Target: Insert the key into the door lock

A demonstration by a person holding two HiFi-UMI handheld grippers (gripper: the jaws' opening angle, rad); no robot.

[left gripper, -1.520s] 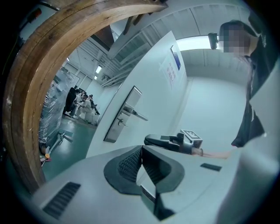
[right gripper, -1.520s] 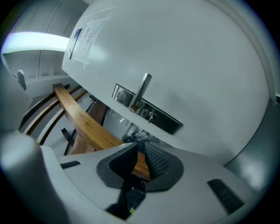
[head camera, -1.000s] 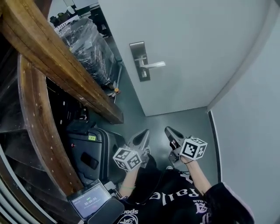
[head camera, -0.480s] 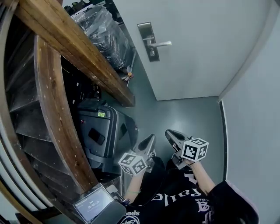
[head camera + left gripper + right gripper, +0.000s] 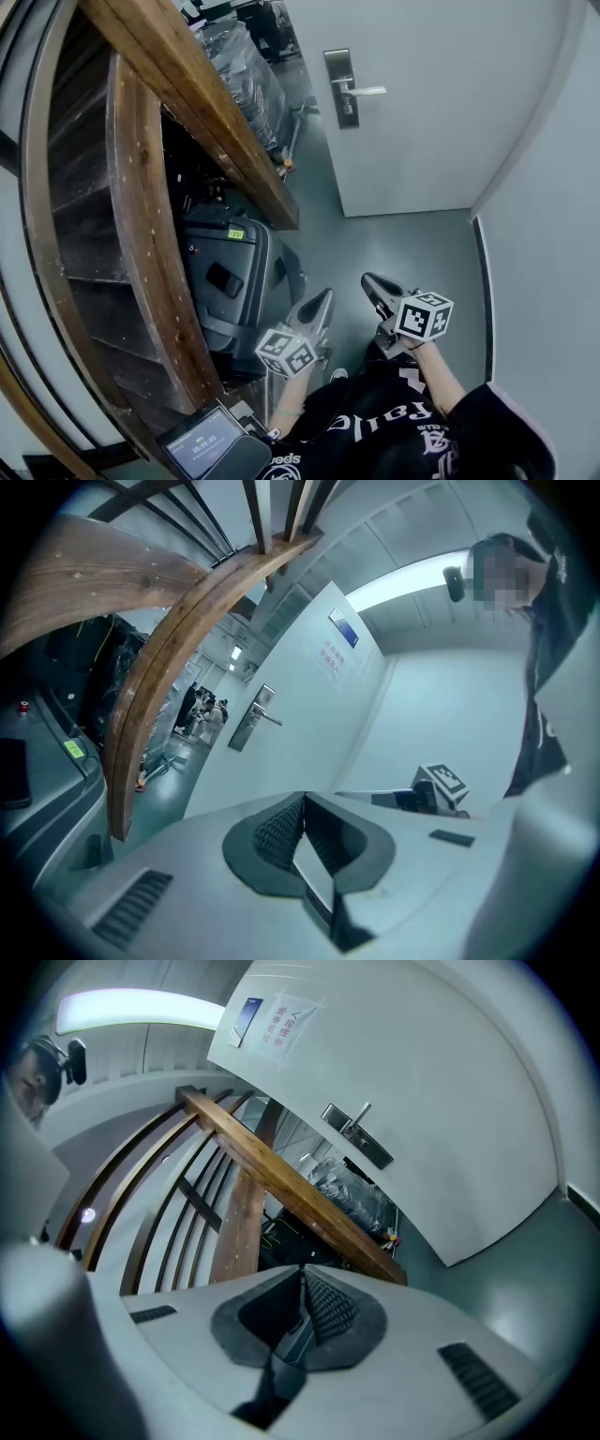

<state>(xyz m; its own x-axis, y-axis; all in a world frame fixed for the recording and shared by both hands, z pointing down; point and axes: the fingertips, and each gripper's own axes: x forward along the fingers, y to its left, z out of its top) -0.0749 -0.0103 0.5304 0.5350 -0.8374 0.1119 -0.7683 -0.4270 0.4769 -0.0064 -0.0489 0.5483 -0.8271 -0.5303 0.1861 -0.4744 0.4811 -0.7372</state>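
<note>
The white door (image 5: 441, 94) is shut and carries a metal lock plate with a lever handle (image 5: 345, 87), at the top of the head view. Both grippers hang low in front of me, far from the lock. My left gripper (image 5: 326, 294) points up toward the door with its jaws together and nothing visible between them. My right gripper (image 5: 367, 278) sits beside it, jaws also closed. The left gripper view shows the lock plate (image 5: 249, 720) far off beyond the closed tips (image 5: 303, 796). It is equally distant (image 5: 356, 1136) beyond the closed tips (image 5: 302, 1269) in the right gripper view. I see no key in any view.
A curved wooden stair rail (image 5: 197, 103) runs along the left. Below it stand a dark suitcase (image 5: 230, 281) and plastic-wrapped goods (image 5: 246, 80). A small screen device (image 5: 202, 441) sits at my lower left. Grey floor (image 5: 403, 244) leads to the door; a white wall (image 5: 553, 234) closes the right.
The head view has swung: the lock plate has slid up and to the right in the picture, and more of the stair rail shows. Both grippers stay low and shut, hardly moved.
</note>
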